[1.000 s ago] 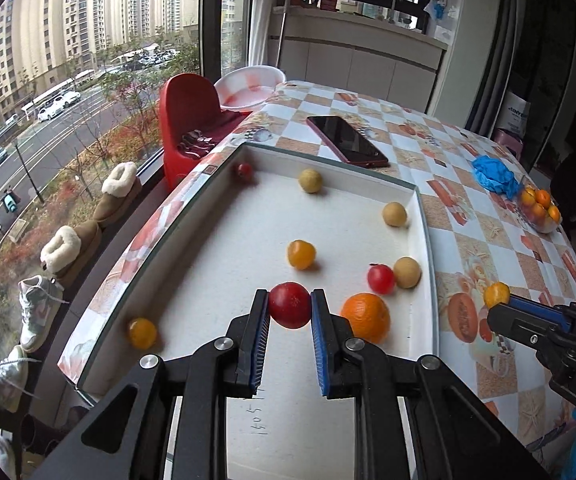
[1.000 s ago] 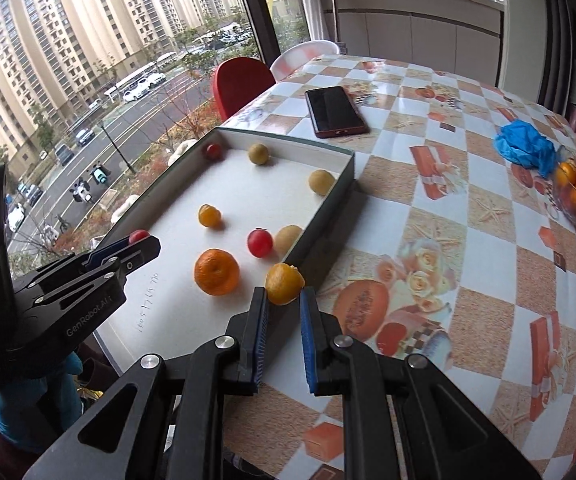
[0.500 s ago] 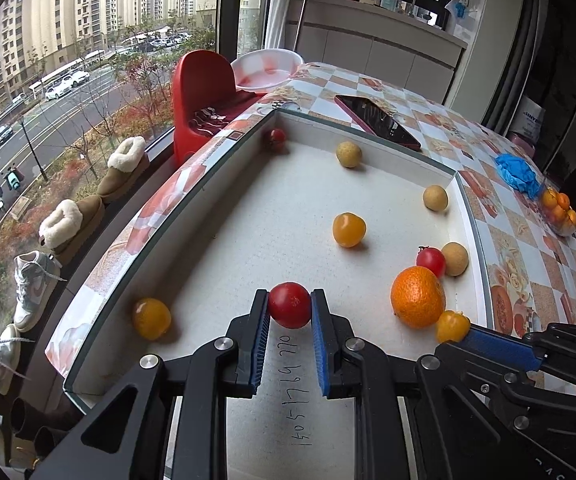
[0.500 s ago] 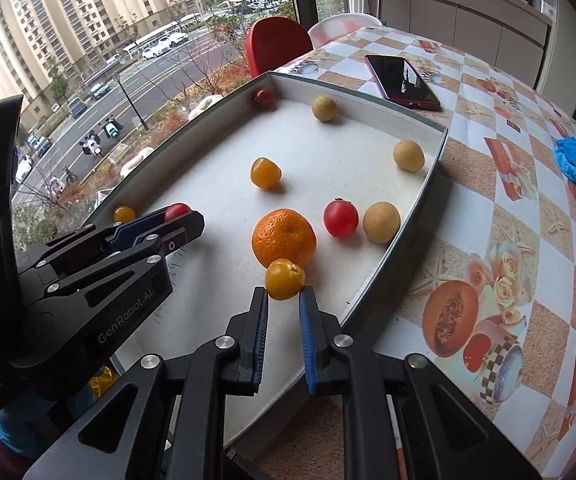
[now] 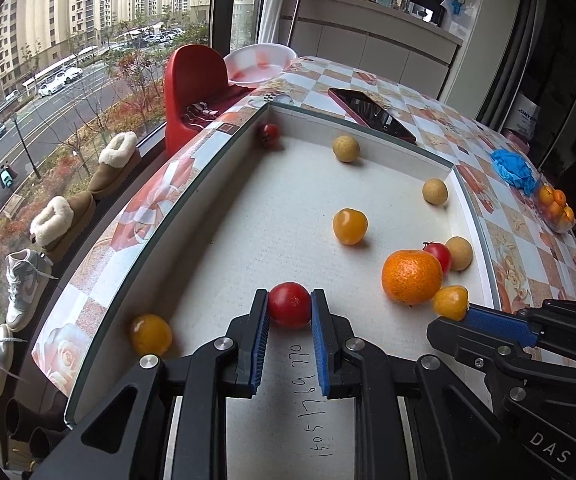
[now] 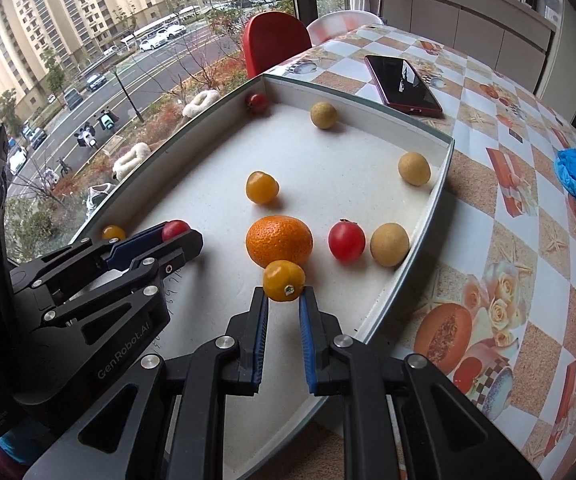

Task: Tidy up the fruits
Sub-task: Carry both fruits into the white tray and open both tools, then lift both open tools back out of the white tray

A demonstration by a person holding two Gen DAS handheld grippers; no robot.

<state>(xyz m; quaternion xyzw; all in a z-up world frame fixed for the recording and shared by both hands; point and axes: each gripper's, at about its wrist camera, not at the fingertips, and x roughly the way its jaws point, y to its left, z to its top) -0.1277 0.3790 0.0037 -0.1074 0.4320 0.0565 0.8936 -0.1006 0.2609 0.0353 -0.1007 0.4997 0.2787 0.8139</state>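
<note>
My left gripper (image 5: 289, 312) is shut on a red tomato (image 5: 289, 309) low over the near part of the white tray (image 5: 208, 184); the gripper also shows in the right wrist view (image 6: 176, 236). My right gripper (image 6: 283, 294) is shut on a small yellow-orange tomato (image 6: 283, 280) over the tray, just in front of a large orange (image 6: 279, 240); this gripper shows in the left wrist view (image 5: 454, 308). In the tray lie another red tomato (image 6: 346, 239), tan round fruits (image 6: 389, 245), a yellow tomato (image 6: 262, 187) and a yellow one in the near-left corner (image 5: 151, 334).
A red phone (image 5: 372, 114) lies on the checked tablecloth beyond the tray. A blue cloth (image 5: 514, 170) and a bowl of oranges (image 5: 556, 208) sit at the far right. A red chair (image 5: 192, 80) and a window are on the left. A red tomato (image 5: 268, 133) sits in the tray's far corner.
Both grippers have carried their fruits over the tray. The right gripper has moved left from the table side to just in front of the large orange. The left gripper came nearer the tray's front.
</note>
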